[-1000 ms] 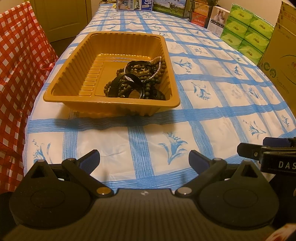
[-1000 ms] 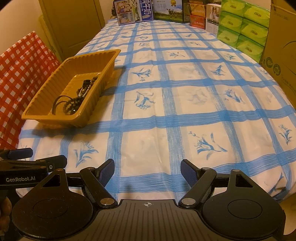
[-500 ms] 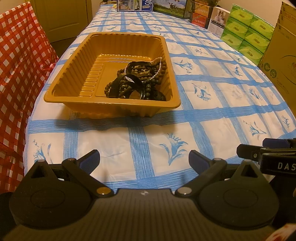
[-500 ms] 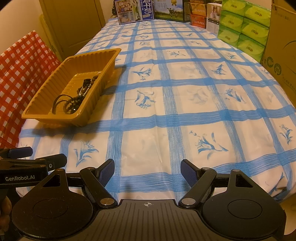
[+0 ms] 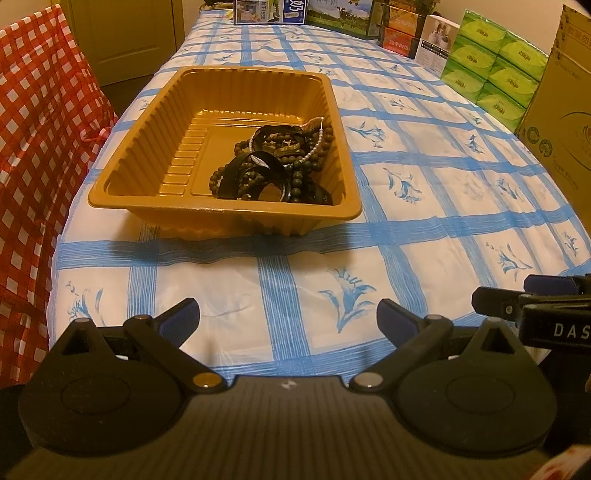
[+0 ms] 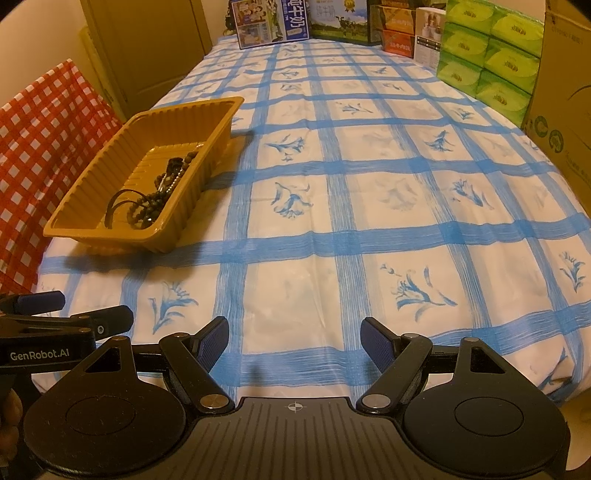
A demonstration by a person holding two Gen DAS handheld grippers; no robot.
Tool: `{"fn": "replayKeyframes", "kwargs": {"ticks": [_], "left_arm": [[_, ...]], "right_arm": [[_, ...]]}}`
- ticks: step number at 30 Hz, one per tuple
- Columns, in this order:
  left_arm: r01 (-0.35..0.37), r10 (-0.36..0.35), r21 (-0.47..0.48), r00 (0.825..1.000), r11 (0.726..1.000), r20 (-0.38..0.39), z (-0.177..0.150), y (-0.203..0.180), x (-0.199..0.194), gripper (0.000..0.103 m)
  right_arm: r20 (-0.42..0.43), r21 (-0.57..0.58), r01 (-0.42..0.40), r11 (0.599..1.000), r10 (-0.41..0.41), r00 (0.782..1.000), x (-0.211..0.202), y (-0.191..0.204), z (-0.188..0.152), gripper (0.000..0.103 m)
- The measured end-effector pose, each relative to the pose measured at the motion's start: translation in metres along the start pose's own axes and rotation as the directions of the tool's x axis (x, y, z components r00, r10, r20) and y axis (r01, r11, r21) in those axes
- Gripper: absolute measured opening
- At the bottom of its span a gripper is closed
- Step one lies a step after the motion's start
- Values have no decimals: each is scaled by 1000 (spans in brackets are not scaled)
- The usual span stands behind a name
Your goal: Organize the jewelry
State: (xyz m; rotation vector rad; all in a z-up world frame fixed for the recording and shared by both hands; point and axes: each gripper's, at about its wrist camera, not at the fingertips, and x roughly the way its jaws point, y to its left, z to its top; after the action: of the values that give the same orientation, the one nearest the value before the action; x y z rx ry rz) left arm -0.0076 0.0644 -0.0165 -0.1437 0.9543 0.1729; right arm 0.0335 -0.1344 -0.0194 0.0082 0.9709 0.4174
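Nothing has moved since the earlier frames: both grippers hang at the same spot over the near edge of the tabletop [image 6: 369,206], and the tray sits where it did.

On the left wrist view, the left gripper [image 5: 288,319] points down at the blue-checked cloth, its jaws spread wide with only cloth between them. Likewise the right gripper [image 6: 293,338] has its jaws wide apart and holds nothing. Each gripper shows at the edge of the other's view, the two side by side and apart.

Ahead of the left gripper, near the left edge of the tabletop and set back from the near edge, stands a brown ribbed plastic tray [image 5: 147,122]. The jewelry [image 5: 277,162] lies heaped in the tray's near right corner: dark bead strings, black bangles and a thin strand of white pearls draped up the right wall. The rest of the tray floor is bare. From the right wrist view the same tray [image 6: 92,192] is off to the left, with the jewelry [image 6: 151,199] against its near right side.

Along the far and right edges of the tabletop stand printed boxes [image 6: 271,22], green tissue packs [image 6: 487,51] and a cardboard carton [image 5: 561,110]. A red checked cloth [image 5: 33,147] hangs just beyond the left edge.
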Motion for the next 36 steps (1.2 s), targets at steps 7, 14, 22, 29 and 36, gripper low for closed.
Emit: {"fn": "replayKeyframes", "kwargs": {"ticks": [7,14,22,29,36], "left_arm": [[2,-2,0,1000,1000,0,1,0,0,102],[2,-2,0,1000,1000,1,2,0,1,102],[2,-2,-2,1000,1000,3,2,0,1,102],[3,-3,-1,1000,1000,2,3,0,1,102],[4,-4,-1,1000,1000,6,4,0,1,102]], "right_arm": [[0,0,0,1000,0,1000,0,0,0,78],[-1,-1,-1,1000,1,1000,1,0,0,78],[-2,-1,0,1000,0,1000,0,1,2,78],[-1,-1,1,1000,-1,1000,1,1,2,78],[-1,-1,0,1000,0,1000,0,1,2,78]]}}
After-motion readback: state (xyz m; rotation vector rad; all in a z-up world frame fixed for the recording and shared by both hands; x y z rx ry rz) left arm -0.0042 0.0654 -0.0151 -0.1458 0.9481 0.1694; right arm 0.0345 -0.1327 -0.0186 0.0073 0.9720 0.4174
